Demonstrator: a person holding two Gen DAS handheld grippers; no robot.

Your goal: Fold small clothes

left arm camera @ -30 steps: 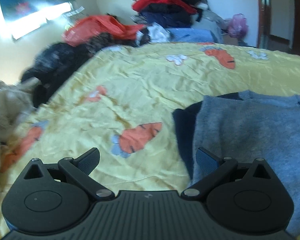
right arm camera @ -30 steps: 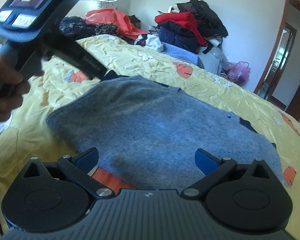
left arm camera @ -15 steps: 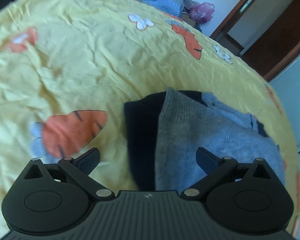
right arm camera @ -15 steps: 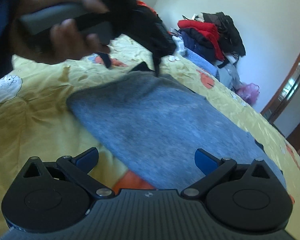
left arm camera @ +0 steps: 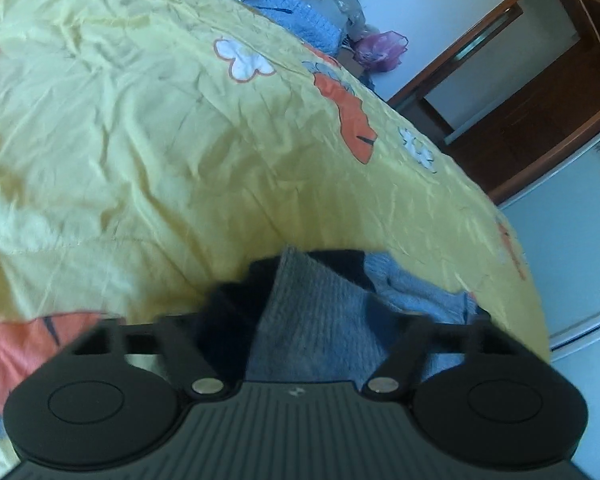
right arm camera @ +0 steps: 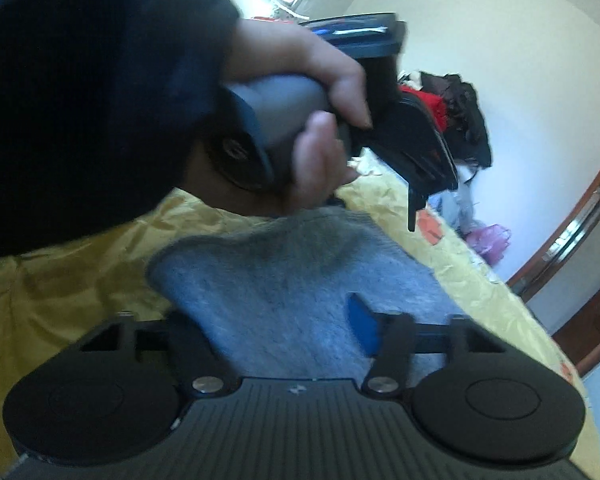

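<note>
A grey knitted sweater with dark navy trim point(left arm camera: 320, 320) is lying on a bed covered by a wrinkled yellow sheet printed with orange carrots and white flowers point(left arm camera: 160, 152); it is the landmark for everything else.

The left claw point(left arm camera: 300, 320) is sitting at the sweater's near corner, where the navy edge and the grey knit are bunching up between its two black fingers. Its jaws have just been closing, with the cloth between them; the blur is hiding the pads, so I cannot tell whether they are already pressing the knit.

In the right wrist view the right claw point(right arm camera: 276, 320) is lying low over the sweater point(right arm camera: 300, 280), half closed. Its jaws have just been closing too, with grey cloth between them. The blue pad point(right arm camera: 362, 320) is resting against the knit, while the other finger is standing at the sweater's edge; a firm pinch cannot be made out.

Beyond the sweater, a hand in a dark sleeve point(right arm camera: 300, 128) is gripping the grey handle of the other tool above the sweater's far corner.

Past the bed's far end, a loose pile of red, black and blue clothes point(right arm camera: 452, 120) is heaping against the pale wall, and a pink plastic bag point(left arm camera: 380, 48) is sitting near a brown wooden door frame point(left arm camera: 500, 40).
</note>
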